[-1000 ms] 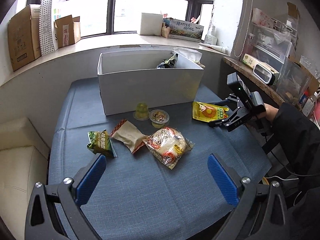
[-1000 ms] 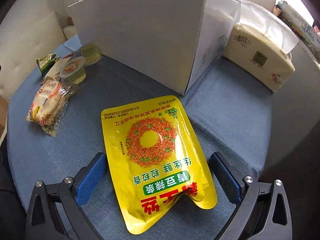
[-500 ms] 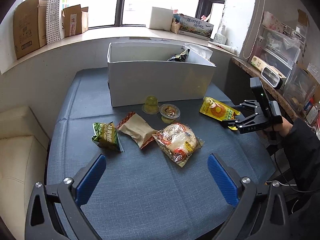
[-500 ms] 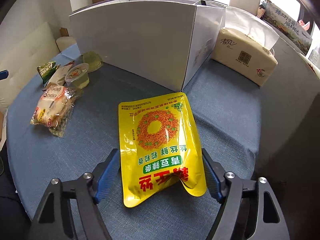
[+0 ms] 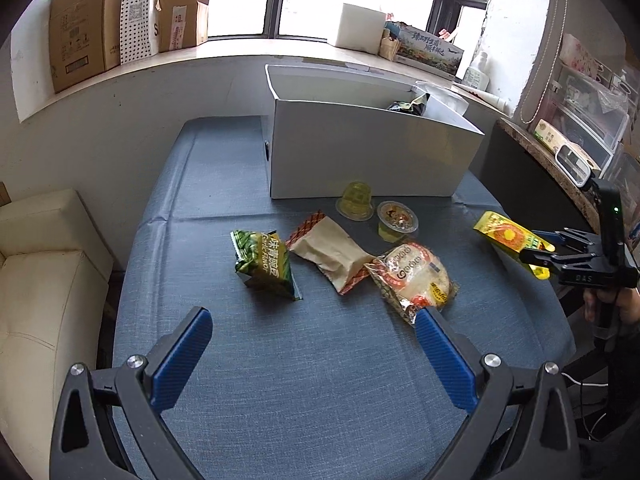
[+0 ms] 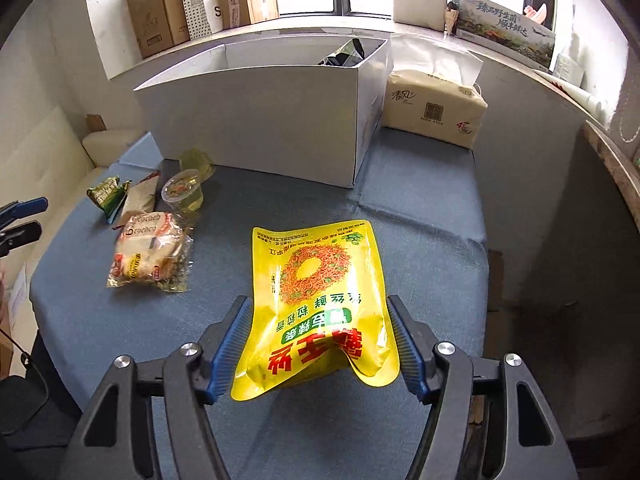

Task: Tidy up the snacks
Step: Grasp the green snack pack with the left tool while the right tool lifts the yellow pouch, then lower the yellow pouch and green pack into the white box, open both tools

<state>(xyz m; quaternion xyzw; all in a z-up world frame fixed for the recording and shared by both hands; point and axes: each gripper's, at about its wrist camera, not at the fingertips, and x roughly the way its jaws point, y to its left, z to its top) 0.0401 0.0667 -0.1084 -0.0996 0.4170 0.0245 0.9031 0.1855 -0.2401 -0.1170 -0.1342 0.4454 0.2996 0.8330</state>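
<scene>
My right gripper (image 6: 320, 344) is shut on a yellow snack bag (image 6: 320, 296) and holds it lifted above the blue table; it also shows in the left wrist view (image 5: 508, 236). The white box (image 5: 372, 156) stands at the back with a dark packet inside. On the table lie a green bag (image 5: 264, 260), a beige packet (image 5: 328, 252), a wrapped bun (image 5: 412, 276) and two jelly cups (image 5: 376, 212). My left gripper (image 5: 312, 356) is open and empty, near the front edge.
A tissue pack (image 6: 436, 108) sits to the right of the box. Cardboard boxes (image 5: 104, 16) line the window sill. A cream sofa (image 5: 40, 264) stands left of the table (image 5: 320, 400). A cluttered shelf (image 5: 580, 120) runs along the right.
My right gripper has closed on the yellow bag and raised it off the table. The left gripper has drawn back and turned a little, still open.
</scene>
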